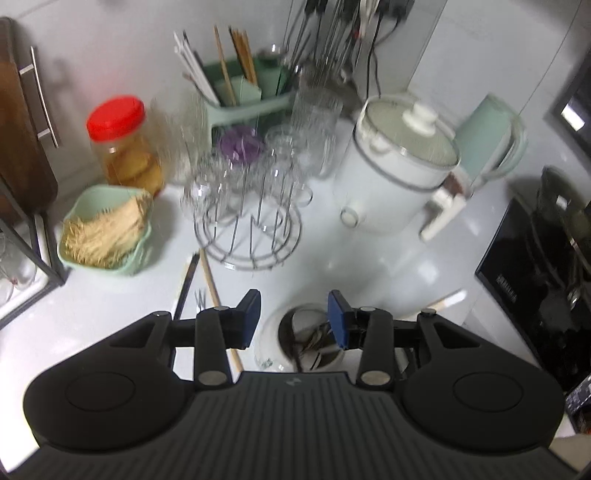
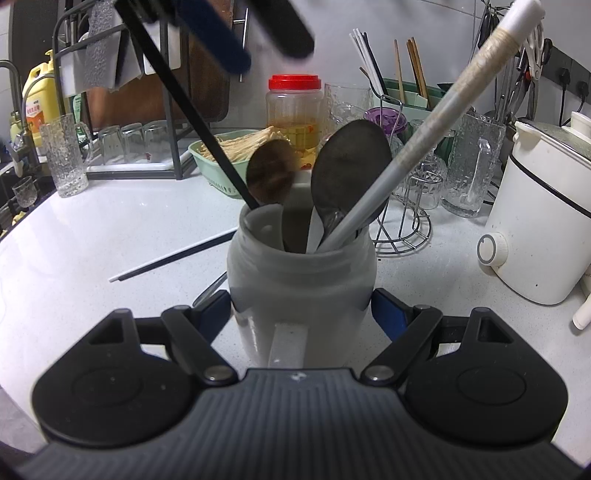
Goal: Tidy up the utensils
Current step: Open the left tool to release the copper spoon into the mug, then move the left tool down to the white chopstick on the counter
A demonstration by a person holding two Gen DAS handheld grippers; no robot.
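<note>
A white jar (image 2: 301,280) stands on the counter and holds two metal spoons (image 2: 349,173), a pale chopstick (image 2: 447,110) and a black chopstick (image 2: 192,114). My right gripper (image 2: 301,314) is shut on the jar's sides. My left gripper (image 1: 293,319) is open and empty, hovering above the jar's mouth (image 1: 306,343). It also shows blurred at the top of the right wrist view (image 2: 236,33), just above the black chopstick. A black chopstick (image 2: 173,256) and a wooden chopstick (image 1: 212,284) lie on the counter beside the jar.
A wire rack of glasses (image 1: 251,206), a red-lidded jar (image 1: 122,144), a green basket of toothpicks (image 1: 105,230) and a green chopstick holder (image 1: 243,88) stand behind. A white cooker (image 1: 395,166) is at the right, a black appliance (image 1: 535,258) further right.
</note>
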